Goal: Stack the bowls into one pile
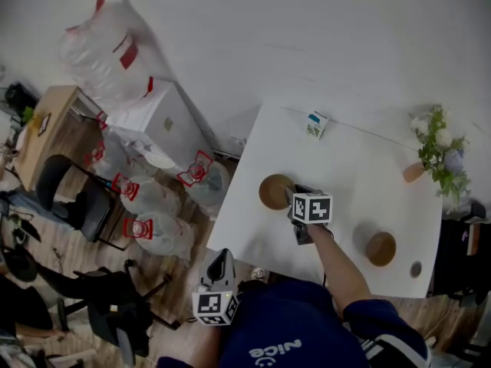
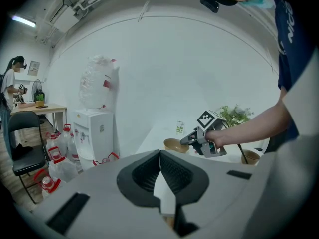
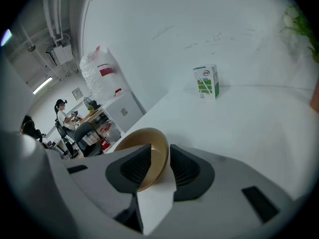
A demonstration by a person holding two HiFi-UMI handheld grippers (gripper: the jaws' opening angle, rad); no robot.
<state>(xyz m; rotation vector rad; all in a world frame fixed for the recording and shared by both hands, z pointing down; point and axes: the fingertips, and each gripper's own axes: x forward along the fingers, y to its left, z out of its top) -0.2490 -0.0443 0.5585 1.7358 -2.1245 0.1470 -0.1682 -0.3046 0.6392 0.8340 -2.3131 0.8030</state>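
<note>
**Right tool clamped on bowl rim; left tool idle off the worktop**

Arm pose: the right forearm [image 1: 338, 265] reaches forward across the near edge of the worktop [image 1: 349, 176]. It carries the right tool [image 1: 291, 196] to the first bowl [image 1: 272, 191], which is near the left edge. The left tool [image 1: 220, 259] is held low, outside the near-left corner of the worktop and well apart from both bowls.

Tool state: in the right gripper view, the right tool [image 3: 160, 156] is clenched on the rim of the first bowl [image 3: 142, 137], with one jaw inside the bowl wall and one outside. In the left gripper view, the left tool [image 2: 160, 156] has its jaws pressed together with nothing between them.

View differences:
- Only the head view shows the full layout. The second bowl [image 1: 380, 248] stands alone near the near-right corner, and a carton [image 1: 316, 124] stands at the far edge.
- The left gripper view shows the scene from the side, with the right tool at the first bowl [image 2: 173, 144] and the second bowl [image 2: 250, 156] behind the forearm.
- The right gripper view shows the carton [image 3: 206, 82] upright beyond the held bowl. It does not show the second bowl.
</note>
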